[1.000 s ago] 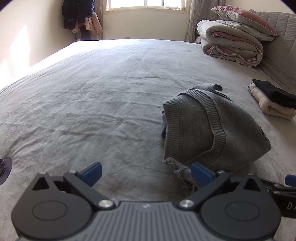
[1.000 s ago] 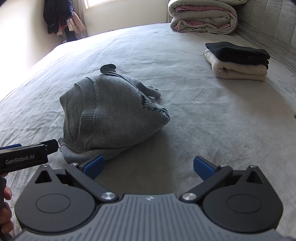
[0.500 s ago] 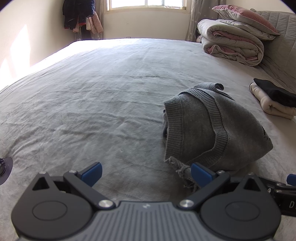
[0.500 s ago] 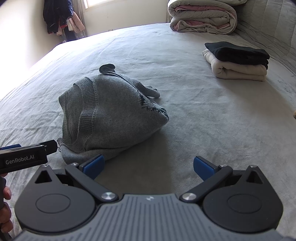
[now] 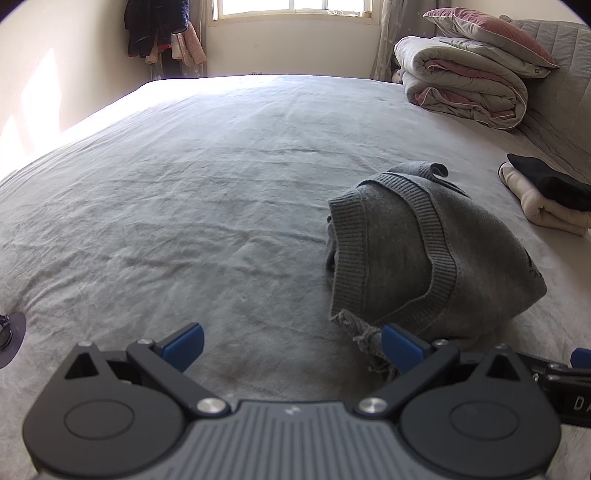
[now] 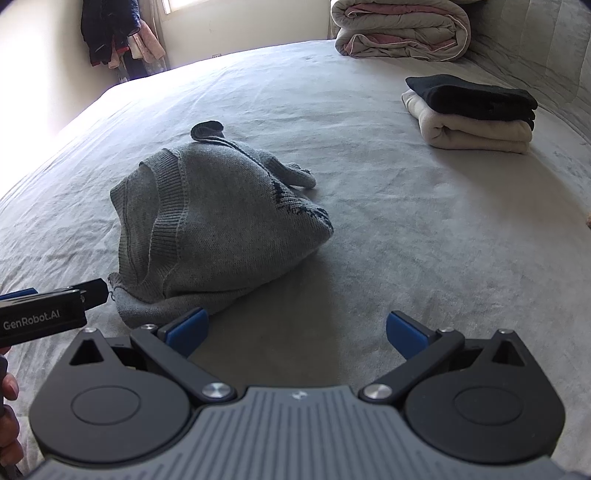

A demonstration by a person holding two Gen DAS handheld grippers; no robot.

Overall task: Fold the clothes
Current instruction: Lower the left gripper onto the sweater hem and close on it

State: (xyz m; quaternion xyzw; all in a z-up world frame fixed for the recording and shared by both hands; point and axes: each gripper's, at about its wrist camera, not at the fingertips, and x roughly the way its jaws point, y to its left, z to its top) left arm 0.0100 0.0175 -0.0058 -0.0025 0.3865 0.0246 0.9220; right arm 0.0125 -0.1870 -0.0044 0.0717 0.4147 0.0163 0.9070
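Left gripper (image 5: 291, 345): jaws spread wide, nothing between them. Its blue right fingertip (image 5: 400, 347) sits at the frayed near corner of the grey sweater (image 5: 424, 254); whether it touches the fabric cannot be told. The left fingertip is over bare bed sheet (image 5: 184, 206). Seen from the right wrist view, the same gripper (image 6: 92, 293) comes in from the left, its tip just beside the sweater's ragged near-left corner.

Right gripper (image 6: 295, 330): jaws spread wide, empty. Its blue left fingertip (image 6: 188, 328) is just beside the near hem of the grey sweater (image 6: 218, 229); the right fingertip is over bare sheet.

Grey sweater: crumpled in a rounded heap on the bed, nearer the near edge, ribbed band facing left, one cuff curled up at its far side.

Folded stack: a black garment (image 6: 472, 96) lying on a cream garment (image 6: 476, 131), toward the right edge of the bed, well apart from the sweater.

Rolled quilt (image 5: 465, 88): at the far right corner, with a pillow (image 5: 487, 31) on top.

Hanging clothes (image 5: 159, 31): at the far left wall beside the window (image 5: 291, 5).
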